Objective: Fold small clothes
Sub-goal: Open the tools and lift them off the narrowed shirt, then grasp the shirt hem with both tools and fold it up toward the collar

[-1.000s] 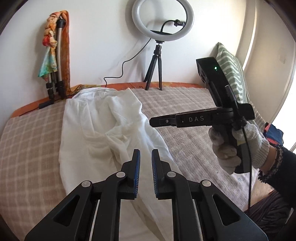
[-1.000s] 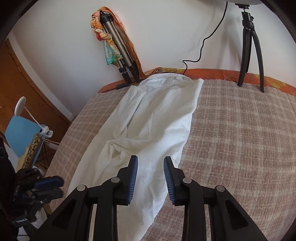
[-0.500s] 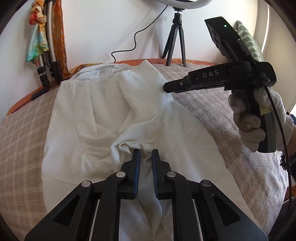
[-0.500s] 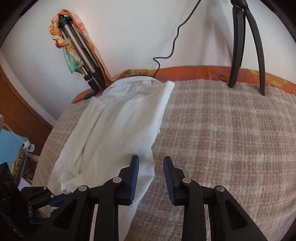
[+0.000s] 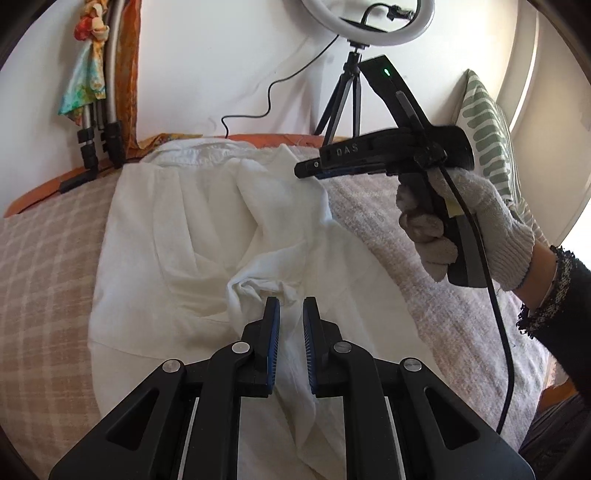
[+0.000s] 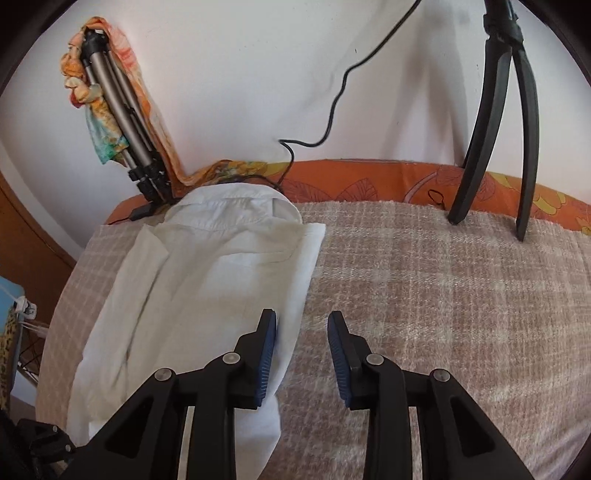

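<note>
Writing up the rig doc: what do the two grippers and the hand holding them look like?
Both grippers: black plastic linkage arms, silver pivot rivets, ribbed blue pads. Left gripper; right gripper, whose body carries white "DAS" lettering, a green light and a black cable. Right hand: white knit glove, dark sleeve.

The white cotton shirt's (image 5: pixel 192 236) lower hem ran under the black left gripper (image 5: pixel 291 314) and off the bottom edge. The white ring light (image 5: pixel 369 22) was cropped at top.
</note>
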Demonstrator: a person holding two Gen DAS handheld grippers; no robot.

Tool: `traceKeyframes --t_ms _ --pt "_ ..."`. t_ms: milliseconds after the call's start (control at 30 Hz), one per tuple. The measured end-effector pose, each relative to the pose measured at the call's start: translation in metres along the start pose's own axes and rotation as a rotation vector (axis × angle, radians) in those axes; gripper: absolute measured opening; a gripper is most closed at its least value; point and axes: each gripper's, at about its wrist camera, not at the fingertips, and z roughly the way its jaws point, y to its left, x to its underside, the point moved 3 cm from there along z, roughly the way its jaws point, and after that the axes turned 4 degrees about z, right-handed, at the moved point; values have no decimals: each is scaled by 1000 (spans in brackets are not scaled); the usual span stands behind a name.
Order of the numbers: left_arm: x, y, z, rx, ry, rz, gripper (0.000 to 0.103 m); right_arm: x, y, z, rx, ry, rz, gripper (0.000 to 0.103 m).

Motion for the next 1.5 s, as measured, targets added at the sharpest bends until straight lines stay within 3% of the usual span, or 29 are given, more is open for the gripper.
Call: traceKeyframes --t_ms 100,400,433,533,567,600,767,833,967,1167,1233,1333,1400,1500 --pt "-4 -1 -33 -17 -46 9 28 10 3 -38 -13 -33 -1 33" --pt "40 23 -117 -55 -43 -86 28 73 21 -178 -52 -184 26 41" --pt "48 24 -123 -52 -35 -102 28 83 21 -191 -61 -193 35 46" --pt "76 22 -141 -13 -7 -143 30 121 26 -221 -68 -186 40 48" --pt "85 19 -145 -3 5 -146 35 135 27 -229 -74 -181 51 51" --pt "94 14 -151 -3 13 -148 39 151 29 -233 -89 -162 62 52" --pt "140 0 -151 6 94 -124 39 231 41 -228 -149 -21 84 51" --pt "148 -10 -149 -28 100 -71 39 255 50 -218 -144 24 58 38" --pt "150 -43 -146 -61 59 125 38 279 74 -201 -170 61 -27 31" --pt "189 -48 -130 -76 161 119 36 307 96 -175 -131 127 -120 25" --pt "202 -57 -139 -107 113 162 36 325 92 -175 -100 141 -129 25" --pt "215 -67 -150 -121 106 225 36 344 86 -183 -111 156 -133 25" --pt "216 -62 -155 -99 123 201 37 349 83 -191 -110 156 -139 26" --pt "212 -44 -166 -20 133 29 40 349 70 -204 -117 121 -90 37"
